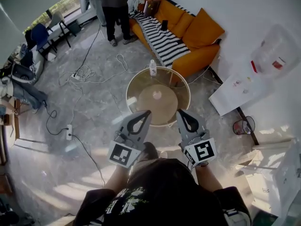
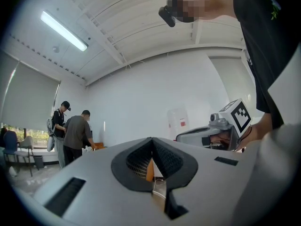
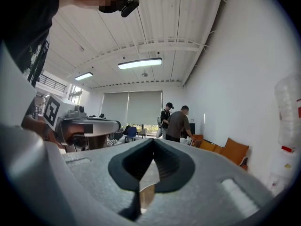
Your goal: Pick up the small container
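Head view: the left gripper and right gripper sit side by side, level, overlapping the near rim of the round table; each has its jaws drawn together with nothing in them; a small pale container lies near the table's middle (the bottle at the far rim looks too tall to be the target).

Left gripper view: jaws meet at the tip, empty; the container is not visible.

Right gripper view: likewise closed and empty.

To reach well, I judge: choose one gripper; open it before descending; tip it downward; straddle the container squarely; close gently.
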`<state>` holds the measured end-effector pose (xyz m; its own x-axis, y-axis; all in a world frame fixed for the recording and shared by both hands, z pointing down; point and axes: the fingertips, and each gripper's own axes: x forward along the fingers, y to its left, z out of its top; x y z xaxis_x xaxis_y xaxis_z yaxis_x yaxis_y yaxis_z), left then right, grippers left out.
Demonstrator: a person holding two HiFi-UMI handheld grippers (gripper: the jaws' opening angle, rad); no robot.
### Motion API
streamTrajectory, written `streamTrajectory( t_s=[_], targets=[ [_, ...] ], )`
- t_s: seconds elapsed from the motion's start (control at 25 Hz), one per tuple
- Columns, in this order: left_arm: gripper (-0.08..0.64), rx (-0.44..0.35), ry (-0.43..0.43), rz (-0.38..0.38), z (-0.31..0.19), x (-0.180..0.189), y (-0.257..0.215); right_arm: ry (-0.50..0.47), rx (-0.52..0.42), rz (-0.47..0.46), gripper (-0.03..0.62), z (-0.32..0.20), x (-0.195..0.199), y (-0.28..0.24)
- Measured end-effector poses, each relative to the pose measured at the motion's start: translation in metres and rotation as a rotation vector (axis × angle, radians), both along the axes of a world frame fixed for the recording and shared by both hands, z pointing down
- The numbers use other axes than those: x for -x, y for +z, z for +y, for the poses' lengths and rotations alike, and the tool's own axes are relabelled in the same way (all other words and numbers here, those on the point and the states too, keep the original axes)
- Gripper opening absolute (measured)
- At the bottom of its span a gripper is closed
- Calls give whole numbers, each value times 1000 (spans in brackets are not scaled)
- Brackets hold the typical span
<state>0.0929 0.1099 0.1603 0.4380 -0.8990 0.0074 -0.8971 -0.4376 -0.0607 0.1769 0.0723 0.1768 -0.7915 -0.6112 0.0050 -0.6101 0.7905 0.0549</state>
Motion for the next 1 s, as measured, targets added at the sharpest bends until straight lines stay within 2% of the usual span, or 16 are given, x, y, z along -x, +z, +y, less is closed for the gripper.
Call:
streamTrajectory(
  t_s=[0.32,0.76,1.0],
  targets=[
    [14,28,-13,19,-19,15,12,-33,27,18,-5,-15,21,13],
    [14,31,-7,14,-86,57,9,-28,50,30,-5,-79,62,17],
    [14,41,31,-2,-132,76,4,-2,55,22,-5,-124,83,13]
  ],
)
